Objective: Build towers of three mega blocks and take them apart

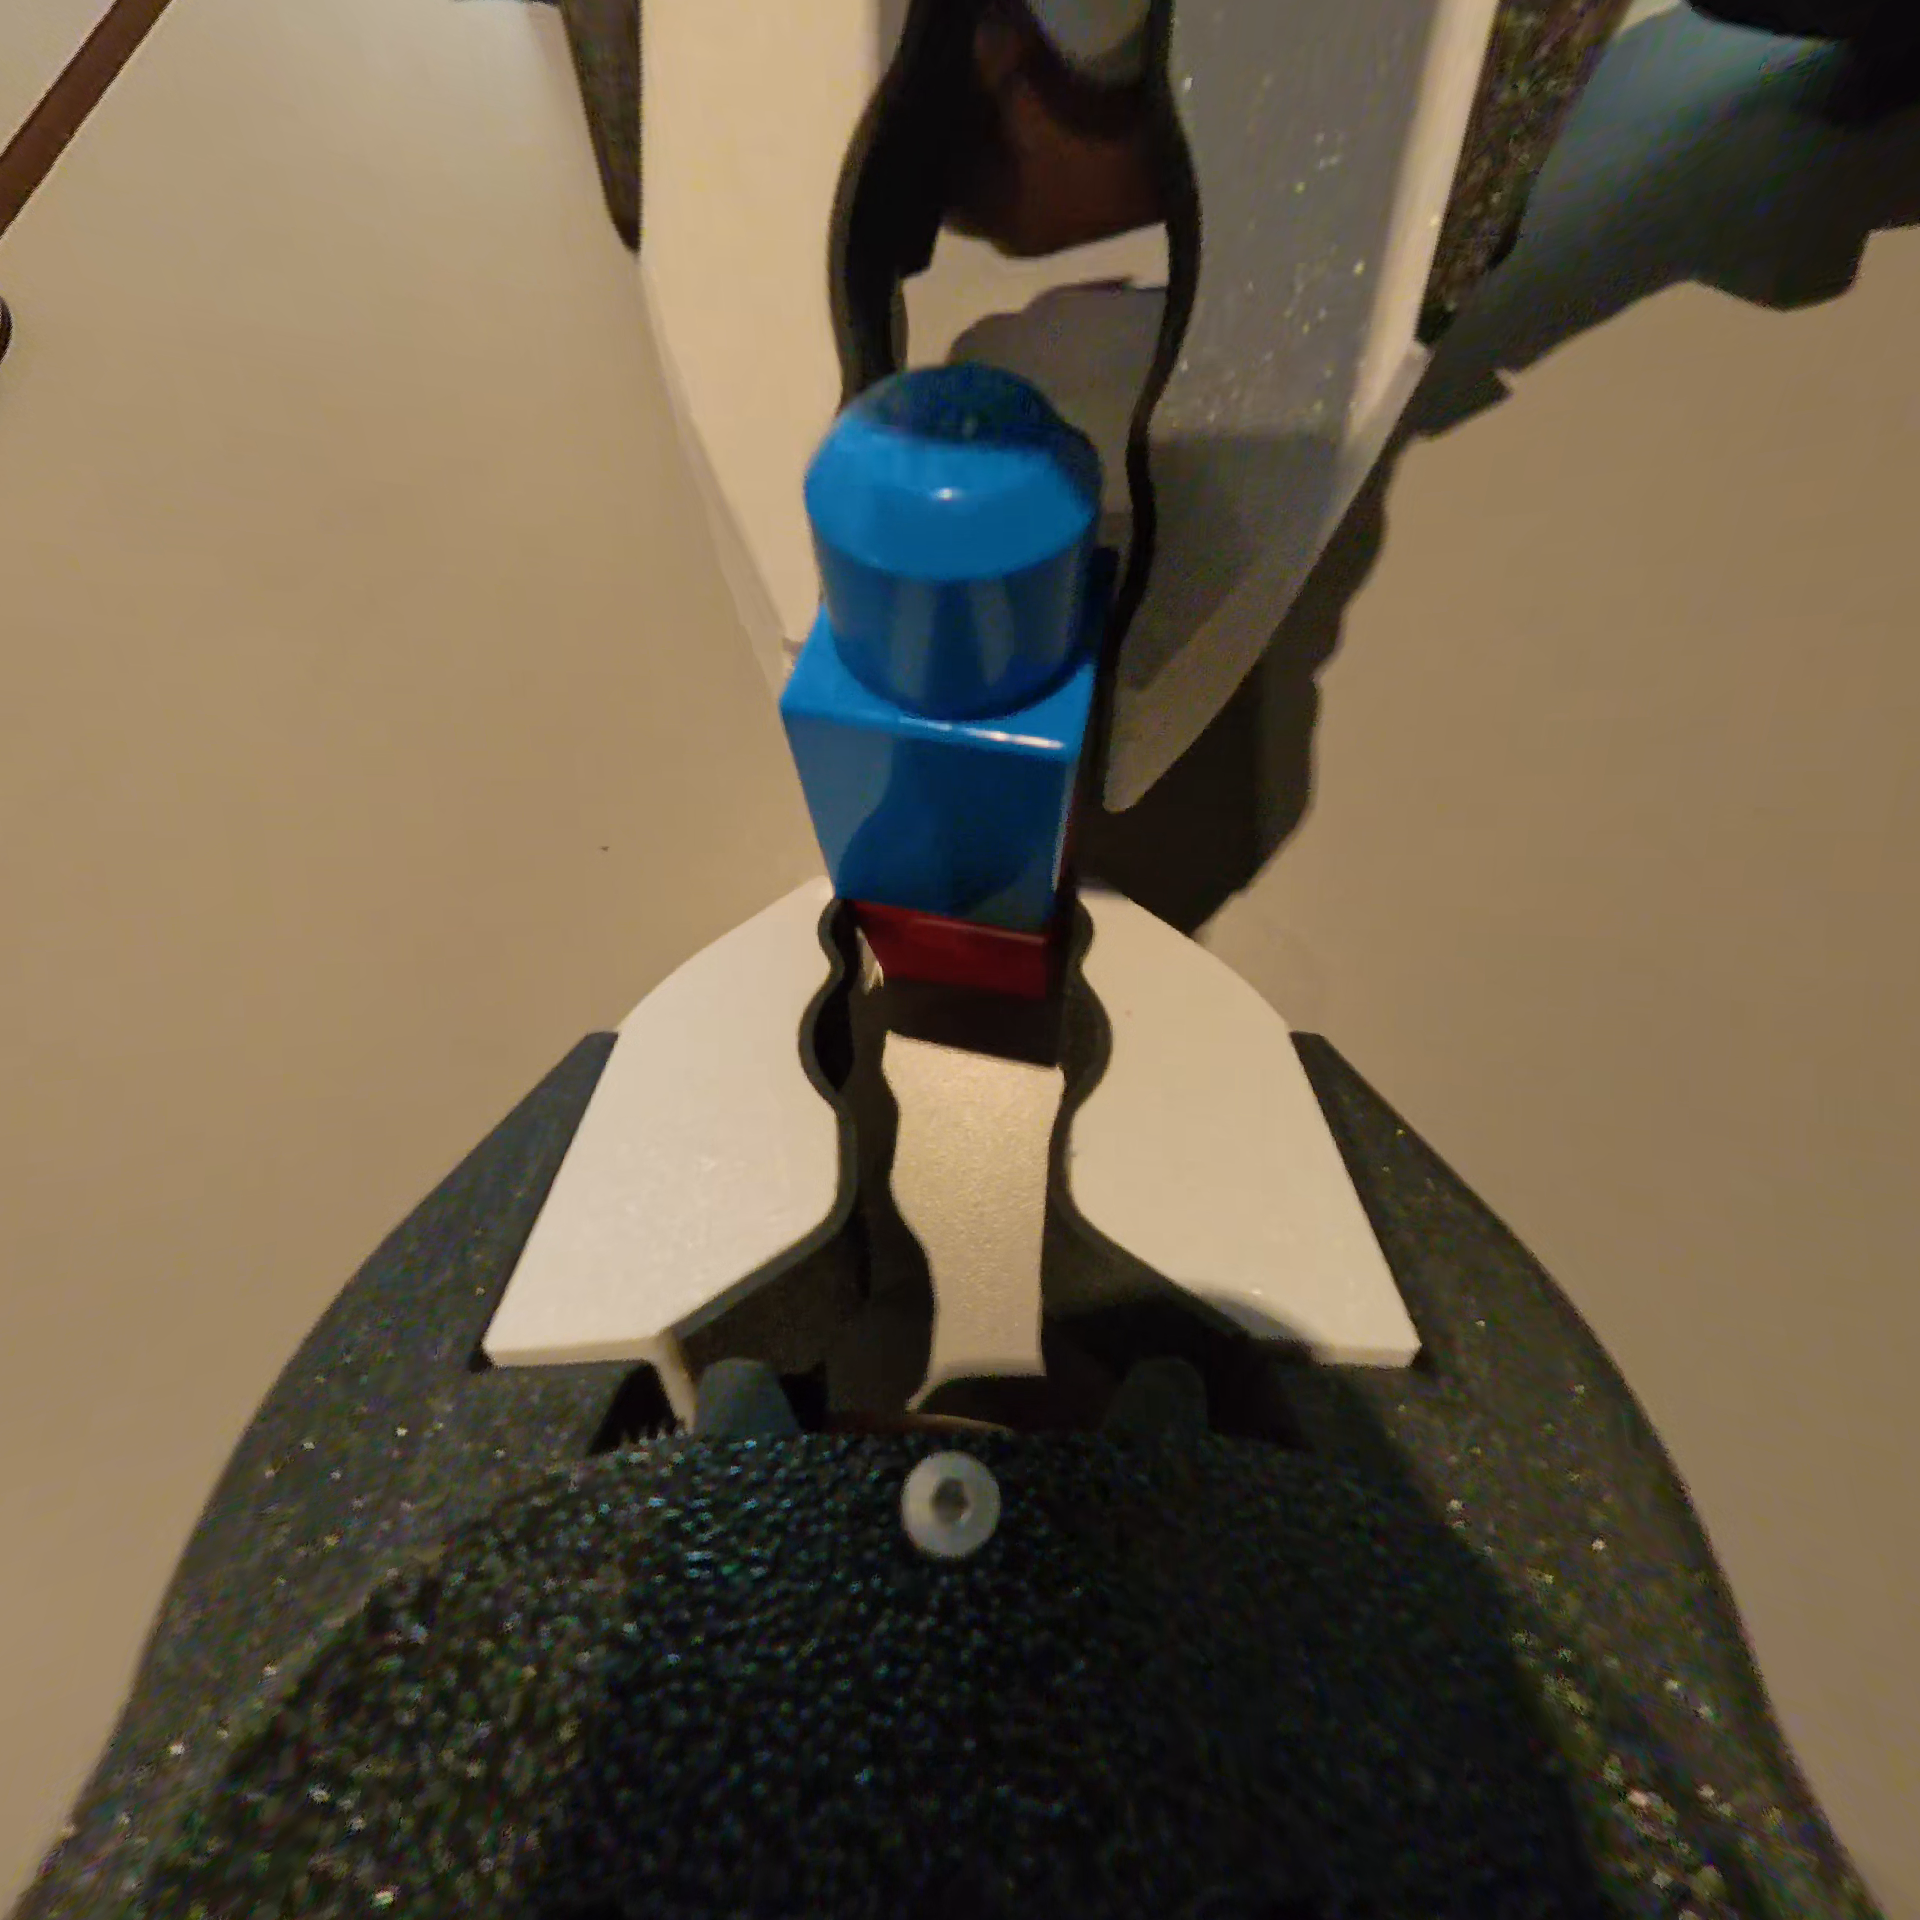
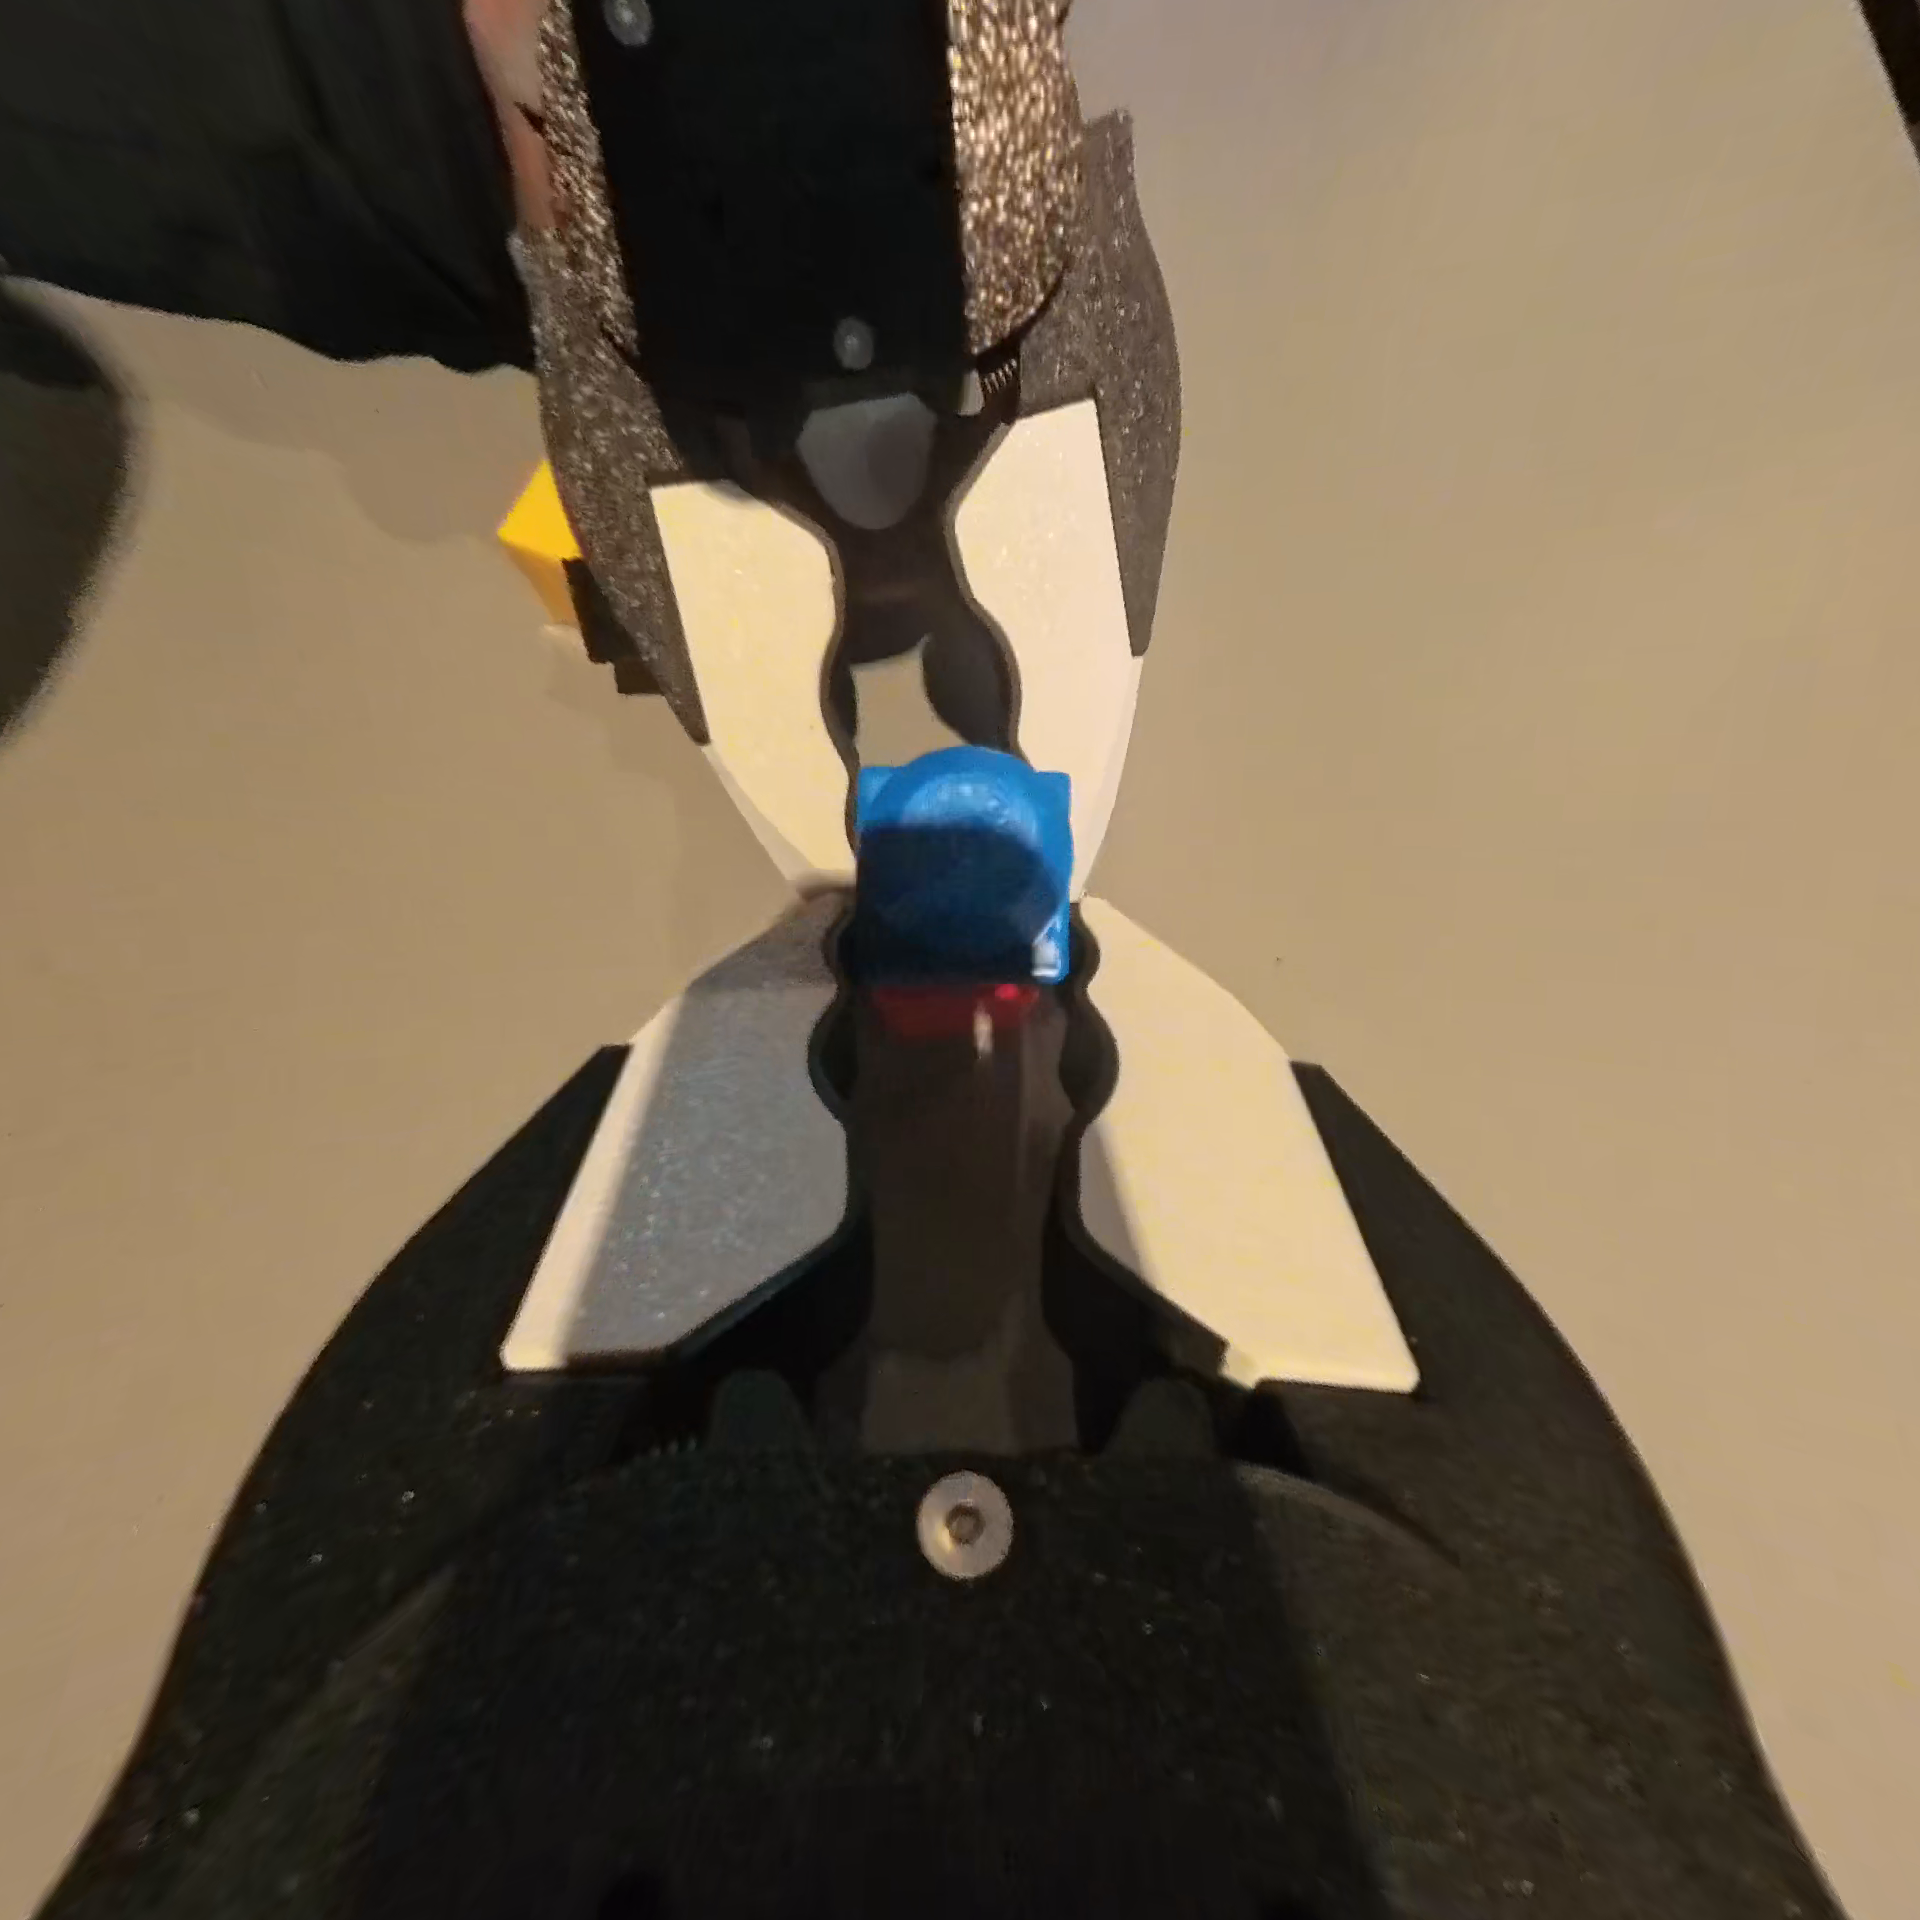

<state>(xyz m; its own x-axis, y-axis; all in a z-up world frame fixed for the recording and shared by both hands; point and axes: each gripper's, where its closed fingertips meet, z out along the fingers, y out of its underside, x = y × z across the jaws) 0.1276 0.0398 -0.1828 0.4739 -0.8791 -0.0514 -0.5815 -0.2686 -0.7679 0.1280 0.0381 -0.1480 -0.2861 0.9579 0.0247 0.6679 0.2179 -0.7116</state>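
Left gripper (image 1: 956, 961) fingers pinch the red block (image 1: 961, 951); blue block (image 1: 940, 727) stacked above; right gripper (image 1: 997, 582) opposite.

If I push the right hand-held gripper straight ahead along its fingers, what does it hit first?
The left hand-held gripper, most likely. It faces the right hand-held gripper head-on, tips nearly meeting around the blue block stacked on the red block. Exact depth is unclear.
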